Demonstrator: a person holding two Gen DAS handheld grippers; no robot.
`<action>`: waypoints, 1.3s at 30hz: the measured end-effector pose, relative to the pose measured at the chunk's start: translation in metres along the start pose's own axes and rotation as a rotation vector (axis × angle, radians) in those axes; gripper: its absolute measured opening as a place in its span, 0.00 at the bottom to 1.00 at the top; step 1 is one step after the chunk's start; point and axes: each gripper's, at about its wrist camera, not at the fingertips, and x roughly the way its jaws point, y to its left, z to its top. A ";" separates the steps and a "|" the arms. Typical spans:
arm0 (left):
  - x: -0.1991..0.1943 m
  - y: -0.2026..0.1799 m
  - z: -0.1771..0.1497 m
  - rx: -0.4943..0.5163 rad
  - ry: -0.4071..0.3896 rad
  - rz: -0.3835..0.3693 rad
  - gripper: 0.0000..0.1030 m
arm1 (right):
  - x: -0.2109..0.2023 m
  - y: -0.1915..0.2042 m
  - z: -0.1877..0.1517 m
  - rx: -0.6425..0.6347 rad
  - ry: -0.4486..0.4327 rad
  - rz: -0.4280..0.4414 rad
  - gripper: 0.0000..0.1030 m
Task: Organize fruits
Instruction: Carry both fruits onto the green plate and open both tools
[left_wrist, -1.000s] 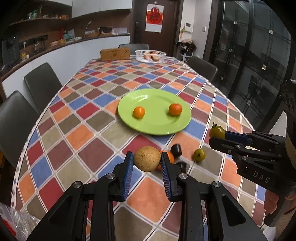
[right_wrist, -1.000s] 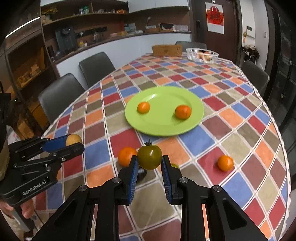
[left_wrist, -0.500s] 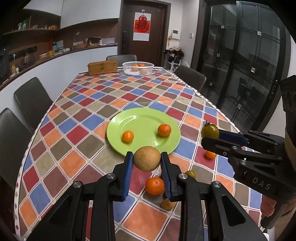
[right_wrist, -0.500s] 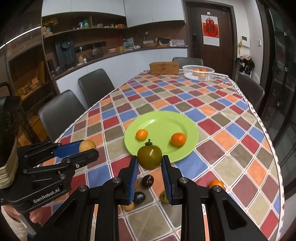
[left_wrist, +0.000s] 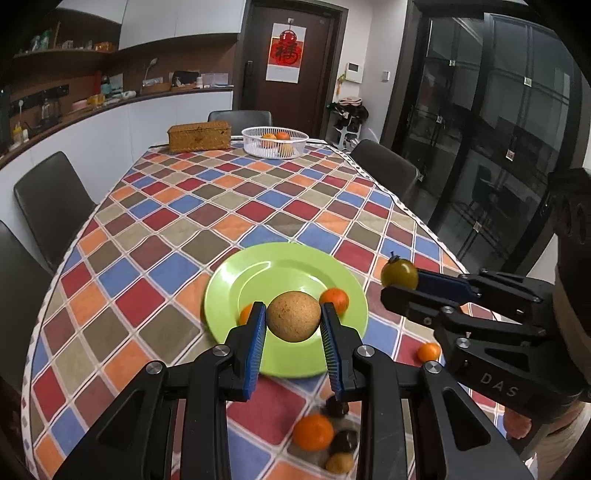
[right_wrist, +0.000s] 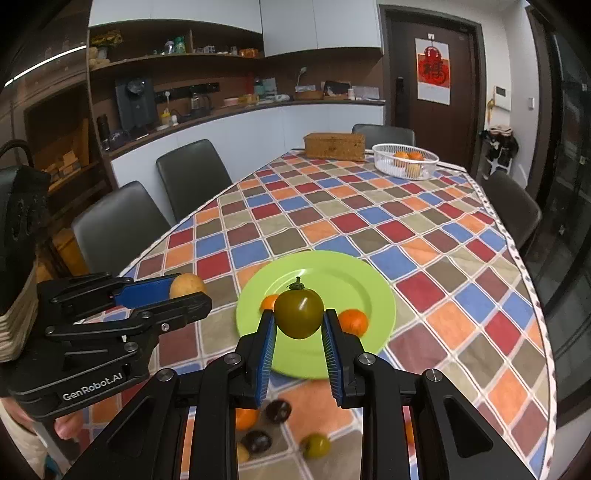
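My left gripper (left_wrist: 293, 325) is shut on a round tan fruit (left_wrist: 293, 315), held above the near edge of the green plate (left_wrist: 280, 273). My right gripper (right_wrist: 298, 325) is shut on a dark green tomato (right_wrist: 298, 313), also held above the plate (right_wrist: 332, 277). Two small oranges (left_wrist: 334, 300) (right_wrist: 353, 321) lie on the plate. Each gripper shows in the other's view: the right one (left_wrist: 400, 278), the left one (right_wrist: 188, 288). Loose fruit lies on the cloth below: an orange (left_wrist: 313, 431), dark plums (right_wrist: 277, 410), a small green fruit (right_wrist: 316, 445).
A white basket (left_wrist: 275, 142) with fruit and a woven box (left_wrist: 199, 136) stand at the table's far end. Dark chairs (right_wrist: 192, 177) line both sides. Another orange (left_wrist: 429, 351) lies near the right table edge. Glass doors are on the right.
Both grippers have risen and tilted up with their fruit, so the plate now sits lower in both views. The loose fruit on the cloth has dropped toward the bottom edge.
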 end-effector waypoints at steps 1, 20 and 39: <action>0.004 0.001 0.003 -0.001 0.002 0.002 0.29 | 0.004 -0.002 0.003 0.003 0.003 0.003 0.26; 0.125 0.031 0.031 -0.050 0.152 -0.022 0.29 | 0.116 -0.056 0.026 0.063 0.162 0.013 0.26; 0.162 0.041 0.025 -0.060 0.225 0.006 0.35 | 0.160 -0.073 0.019 0.091 0.242 0.008 0.28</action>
